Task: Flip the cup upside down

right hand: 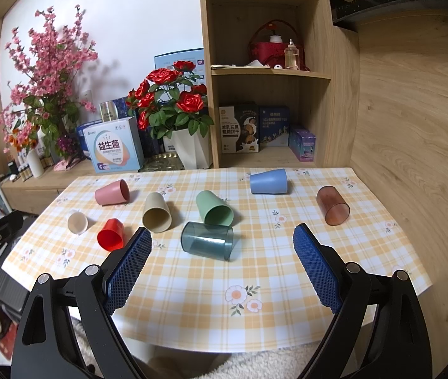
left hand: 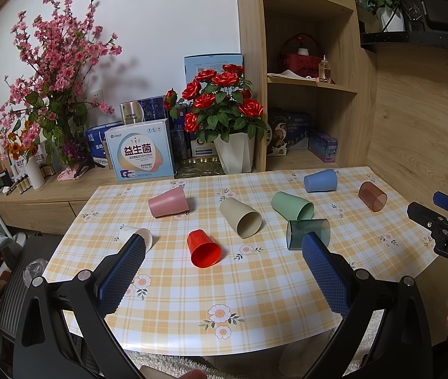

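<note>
Several cups lie on their sides on the checked tablecloth [left hand: 255, 284] [right hand: 192, 284]: pink [left hand: 168, 202] [right hand: 112, 192], beige [left hand: 240, 217] [right hand: 156, 212], green [left hand: 292, 205] [right hand: 214, 207], blue [left hand: 320, 180] [right hand: 268, 182], brown clear [left hand: 372, 196] [right hand: 332, 206], red [left hand: 203, 248] [right hand: 110, 234], white [left hand: 135, 235] [right hand: 77, 221], teal clear [left hand: 308, 233] [right hand: 207, 240]. My left gripper [left hand: 224, 244] is open and empty above the near table, the red cup between its fingers. My right gripper [right hand: 222, 237] is open and empty, the teal cup between its fingers; it also shows at the left wrist view's right edge [left hand: 445, 221].
Behind the table stands a low wooden counter with a rose pot [left hand: 235, 154] [right hand: 192, 151], a pink blossom vase [left hand: 34, 170], and boxes [left hand: 141, 151] [right hand: 113, 150]. A wooden shelf unit [left hand: 312, 88] [right hand: 268, 72] stands at the back. A wood wall [right hand: 413, 126] runs along the right.
</note>
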Available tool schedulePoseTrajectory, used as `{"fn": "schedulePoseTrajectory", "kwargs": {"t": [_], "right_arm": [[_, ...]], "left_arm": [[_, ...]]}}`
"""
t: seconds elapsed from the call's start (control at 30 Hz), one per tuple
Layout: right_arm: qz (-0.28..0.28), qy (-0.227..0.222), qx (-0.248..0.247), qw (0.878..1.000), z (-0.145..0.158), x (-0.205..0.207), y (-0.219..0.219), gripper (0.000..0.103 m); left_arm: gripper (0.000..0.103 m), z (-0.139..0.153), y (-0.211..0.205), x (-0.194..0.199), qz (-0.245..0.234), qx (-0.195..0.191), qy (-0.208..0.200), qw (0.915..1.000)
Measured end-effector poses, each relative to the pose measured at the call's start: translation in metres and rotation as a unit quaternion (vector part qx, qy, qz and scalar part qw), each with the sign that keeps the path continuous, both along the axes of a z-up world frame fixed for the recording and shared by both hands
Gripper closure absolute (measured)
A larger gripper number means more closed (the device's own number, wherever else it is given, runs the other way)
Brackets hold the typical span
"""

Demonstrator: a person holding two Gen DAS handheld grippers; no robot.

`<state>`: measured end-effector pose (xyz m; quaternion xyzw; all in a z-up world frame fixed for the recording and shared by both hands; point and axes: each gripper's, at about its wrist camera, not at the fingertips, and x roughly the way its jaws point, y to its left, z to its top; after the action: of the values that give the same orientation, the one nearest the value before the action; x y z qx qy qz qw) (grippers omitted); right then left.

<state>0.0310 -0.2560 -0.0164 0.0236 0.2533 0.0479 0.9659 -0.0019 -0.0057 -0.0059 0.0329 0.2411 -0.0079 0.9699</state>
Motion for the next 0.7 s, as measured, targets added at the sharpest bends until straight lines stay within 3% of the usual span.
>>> {"fn": "schedulePoseTrajectory", "kwargs": {"t": [0.7], "right_arm": [[0.000,0.003,0.001,1.000,0.0014,-0.0010,0.0001,0.015]], "left_arm": [[0.006,0.0010,0.0011,-0.0004,-0.001,-0.001,0.002,1.0000]]}}
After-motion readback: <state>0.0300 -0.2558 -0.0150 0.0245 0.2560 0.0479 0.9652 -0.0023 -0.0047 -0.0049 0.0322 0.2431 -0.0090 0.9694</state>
